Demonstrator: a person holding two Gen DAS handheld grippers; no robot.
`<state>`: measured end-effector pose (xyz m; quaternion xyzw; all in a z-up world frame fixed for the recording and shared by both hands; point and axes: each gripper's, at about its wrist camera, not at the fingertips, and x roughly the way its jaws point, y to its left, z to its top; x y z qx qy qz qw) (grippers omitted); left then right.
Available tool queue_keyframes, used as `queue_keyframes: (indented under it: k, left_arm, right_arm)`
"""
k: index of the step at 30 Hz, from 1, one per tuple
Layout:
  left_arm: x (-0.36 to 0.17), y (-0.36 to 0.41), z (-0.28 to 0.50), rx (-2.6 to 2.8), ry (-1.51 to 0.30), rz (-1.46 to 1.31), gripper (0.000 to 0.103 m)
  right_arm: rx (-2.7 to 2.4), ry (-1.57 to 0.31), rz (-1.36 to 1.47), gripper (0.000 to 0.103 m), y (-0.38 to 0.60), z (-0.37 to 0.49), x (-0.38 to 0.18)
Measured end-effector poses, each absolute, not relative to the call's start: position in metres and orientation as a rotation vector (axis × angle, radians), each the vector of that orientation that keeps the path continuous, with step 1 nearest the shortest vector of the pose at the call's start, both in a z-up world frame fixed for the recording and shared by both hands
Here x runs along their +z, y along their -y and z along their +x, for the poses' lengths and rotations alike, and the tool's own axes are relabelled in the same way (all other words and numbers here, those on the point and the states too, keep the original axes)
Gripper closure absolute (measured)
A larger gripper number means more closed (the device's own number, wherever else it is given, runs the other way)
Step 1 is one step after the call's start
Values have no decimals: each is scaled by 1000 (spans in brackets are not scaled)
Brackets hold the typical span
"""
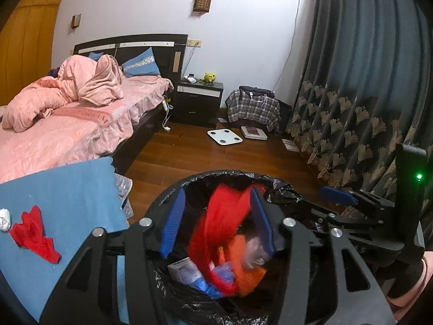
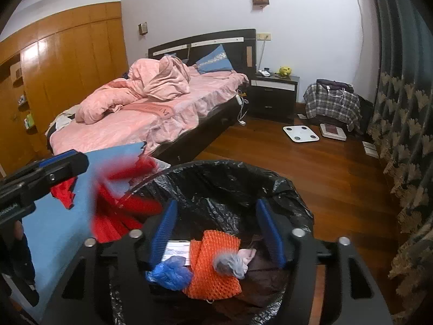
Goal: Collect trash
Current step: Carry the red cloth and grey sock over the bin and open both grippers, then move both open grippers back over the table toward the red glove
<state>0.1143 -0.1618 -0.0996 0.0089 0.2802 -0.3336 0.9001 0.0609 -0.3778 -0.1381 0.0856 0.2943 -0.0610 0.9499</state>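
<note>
Meanwhile, at the bin: a red net sleeve (image 1: 224, 216), blurred, is seen falling between the spread left tongs (image 1: 216, 222) into the black-lined bin (image 2: 243, 178).
Left tongs: parted wide, nothing gripped.
Right tongs (image 2: 216, 233): held open and empty above the bin.
Still uncollected: a red scrap (image 1: 35, 233) and white wad (image 1: 5, 219) on the blue bench (image 1: 67, 189).
Advice: the tongs are best kept wide until the sleeve is clear.
</note>
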Motion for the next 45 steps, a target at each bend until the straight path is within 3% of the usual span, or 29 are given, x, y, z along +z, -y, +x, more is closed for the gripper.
queue_keyframes:
  k: [4, 6, 10, 25, 45]
  left_arm:
    - [-98, 154, 114, -670, -574, 14, 33]
    - [-96, 146, 111, -652, -560, 14, 23]
    - [-91, 132, 108, -606, -547, 19, 12]
    - [-81, 55, 96, -395, -510, -16, 6]
    - [-95, -72, 99, -137, -517, -58, 6]
  right_arm:
    - [-145, -582, 173, 7, 377, 56, -134]
    - [-140, -582, 182, 6, 375, 56, -133]
    - [-117, -585, 198, 6, 369, 58, -128]
    - [-35, -573, 168, 6, 309, 72, -116]
    - [151, -611, 65, 6, 187, 132, -121]
